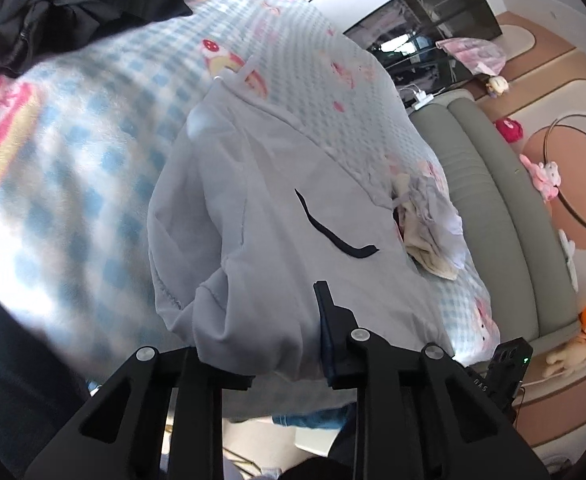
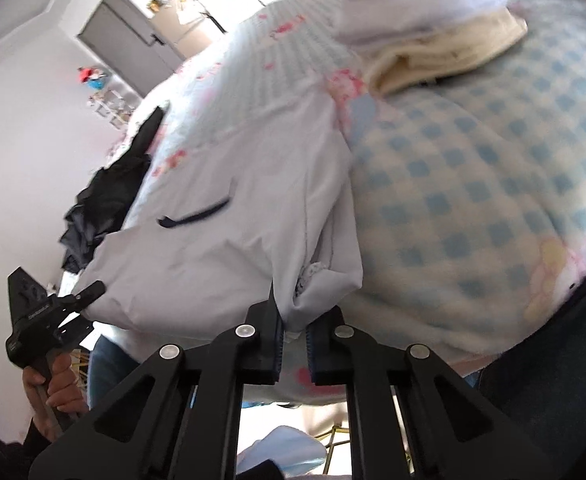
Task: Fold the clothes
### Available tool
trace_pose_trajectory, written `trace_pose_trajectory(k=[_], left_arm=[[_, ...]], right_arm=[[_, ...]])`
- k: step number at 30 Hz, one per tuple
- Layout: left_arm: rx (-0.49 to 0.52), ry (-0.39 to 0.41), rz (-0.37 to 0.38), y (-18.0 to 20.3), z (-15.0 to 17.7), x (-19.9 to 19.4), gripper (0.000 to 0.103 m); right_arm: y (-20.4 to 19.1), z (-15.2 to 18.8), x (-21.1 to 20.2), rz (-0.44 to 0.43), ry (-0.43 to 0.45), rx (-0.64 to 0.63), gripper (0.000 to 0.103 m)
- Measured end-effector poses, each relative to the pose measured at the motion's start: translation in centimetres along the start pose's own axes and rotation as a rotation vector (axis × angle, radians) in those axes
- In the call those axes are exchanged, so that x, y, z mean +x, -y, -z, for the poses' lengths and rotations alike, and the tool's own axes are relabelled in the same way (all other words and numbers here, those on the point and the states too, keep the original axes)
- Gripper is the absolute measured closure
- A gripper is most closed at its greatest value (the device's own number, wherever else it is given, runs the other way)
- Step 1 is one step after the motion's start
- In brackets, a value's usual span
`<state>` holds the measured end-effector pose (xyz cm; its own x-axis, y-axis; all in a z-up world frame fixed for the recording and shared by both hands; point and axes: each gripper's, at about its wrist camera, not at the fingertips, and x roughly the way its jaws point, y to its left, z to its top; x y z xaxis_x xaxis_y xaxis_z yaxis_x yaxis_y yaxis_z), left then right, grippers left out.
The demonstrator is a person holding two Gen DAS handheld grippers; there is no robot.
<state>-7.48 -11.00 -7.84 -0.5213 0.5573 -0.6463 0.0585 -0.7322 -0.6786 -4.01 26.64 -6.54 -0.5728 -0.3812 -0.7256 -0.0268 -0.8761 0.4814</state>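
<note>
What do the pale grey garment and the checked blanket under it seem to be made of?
The grey garment looks like a thin, smooth, matte woven or knit fabric: it drapes in soft folds and shows stitched seams and a dark trim line. The blanket looks like thick, fluffy fleece or plush: its blue and white checks have soft, fuzzy edges, though blur leaves this uncertain.

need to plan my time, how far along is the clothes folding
Done: a small folded stack lies on the checked blanket. In hand: the pale grey garment, with the right gripper shut on one corner and the left gripper holding the other end, its near edge raised off the bed. Left: this garment is not yet folded, and a heap of dark clothes lies untouched.
</note>
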Motion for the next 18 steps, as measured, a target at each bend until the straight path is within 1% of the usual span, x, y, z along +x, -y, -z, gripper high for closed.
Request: trace_pose_trajectory(k=[2, 4, 5, 7, 10, 13, 14, 18], left_arm=[[-0.015, -0.028, 0.016, -1.1, 0.5, -0.2, 0.078], [-0.041, -0.055, 0.018, -2.7, 1.2, 0.1, 0.078], [-0.080, -0.078, 0.020, -3.7, 1.6, 0.5, 0.078], [-0.109, -0.080, 0.025, -4.4, 2.3, 0.6, 0.078], [-0.057, -0.083, 0.009, -3.9, 2.5, 0.8, 0.078], [-0.051, -0.107, 0.017, -3.8, 1.8, 1.0, 0.077], [-0.046, -0.105, 0.026, -3.7, 1.6, 0.8, 0.076], [0.007, -0.105, 0.026, -2.8, 1.0, 0.0, 0.075]], right_arm=[[-0.3, 0.7, -0.6, -0.012, -0.009, -0.018, 0.096], [0.5, 2.1, -0.3, -0.025, -0.047, 0.011, 0.096], [1.0, 2.8, 0.0, -0.030, -0.067, 0.027, 0.095], [1.6, 4.1, 0.5, -0.019, -0.099, 0.044, 0.096], [1.0, 3.9, 0.6, -0.006, -0.090, 0.020, 0.095], [1.1, 3.2, 0.5, -0.020, -0.089, 0.024, 0.094], [1.1, 3.0, 0.6, -0.017, -0.093, 0.022, 0.094], [1.1, 3.2, -0.1, -0.017, -0.079, -0.004, 0.094]])
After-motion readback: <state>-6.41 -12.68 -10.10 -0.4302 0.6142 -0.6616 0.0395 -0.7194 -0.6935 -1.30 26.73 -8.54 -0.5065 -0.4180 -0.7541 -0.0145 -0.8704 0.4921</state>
